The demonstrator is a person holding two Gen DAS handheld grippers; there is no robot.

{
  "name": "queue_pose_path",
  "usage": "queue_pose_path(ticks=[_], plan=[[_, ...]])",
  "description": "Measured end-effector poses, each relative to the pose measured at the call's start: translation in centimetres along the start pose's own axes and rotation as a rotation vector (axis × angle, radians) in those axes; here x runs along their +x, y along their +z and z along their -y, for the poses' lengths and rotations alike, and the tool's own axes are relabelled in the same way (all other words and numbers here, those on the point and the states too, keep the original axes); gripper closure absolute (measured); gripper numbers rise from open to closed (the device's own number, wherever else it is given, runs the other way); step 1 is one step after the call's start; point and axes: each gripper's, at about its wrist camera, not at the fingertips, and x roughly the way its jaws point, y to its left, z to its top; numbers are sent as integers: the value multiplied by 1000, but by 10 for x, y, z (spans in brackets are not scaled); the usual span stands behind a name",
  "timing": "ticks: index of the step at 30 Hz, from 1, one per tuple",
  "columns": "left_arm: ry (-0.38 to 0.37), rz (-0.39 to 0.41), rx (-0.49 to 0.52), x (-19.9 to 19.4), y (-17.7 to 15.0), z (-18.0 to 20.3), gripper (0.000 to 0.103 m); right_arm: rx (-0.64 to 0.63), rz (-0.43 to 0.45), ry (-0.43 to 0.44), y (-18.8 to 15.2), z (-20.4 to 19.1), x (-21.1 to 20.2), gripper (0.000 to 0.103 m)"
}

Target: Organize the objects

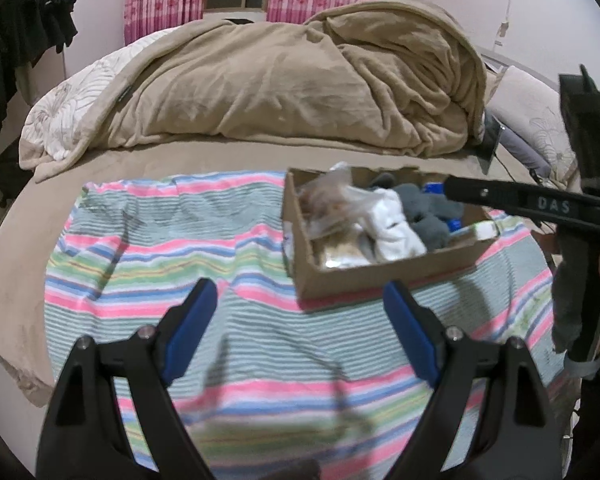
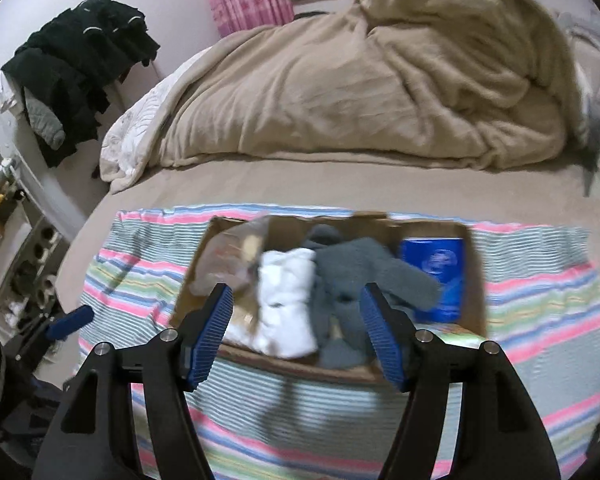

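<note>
A cardboard box (image 2: 474,280) sits on a striped towel (image 2: 540,300) on the bed. Only the right view shows its blue packet (image 2: 440,276) clearly, beside gray socks (image 2: 364,268) and white cloth (image 2: 287,292). Both the right gripper (image 2: 295,332) and left gripper (image 1: 300,320) are spread wide, holding nothing.

Motion blur smears the cardboard box (image 2: 474,276) contents; the clear bag's (image 2: 223,256) contents are unreadable.

Both wrist views face the bed's blanket (image 1: 300,80) at 12 o'clock; the shared cardboard box (image 1: 380,276) sits at 1 o'clock left, nearer and central right.
</note>
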Motion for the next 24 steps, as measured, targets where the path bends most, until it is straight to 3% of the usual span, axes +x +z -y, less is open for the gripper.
queue_pose_path(ticks=[13, 24], plan=[[0, 33, -14, -52, -22, 37, 17, -12, 55, -30, -42, 16, -73, 34], [9, 34, -19, -90, -48, 65, 17, -46, 104, -60, -81, 8, -130, 34]])
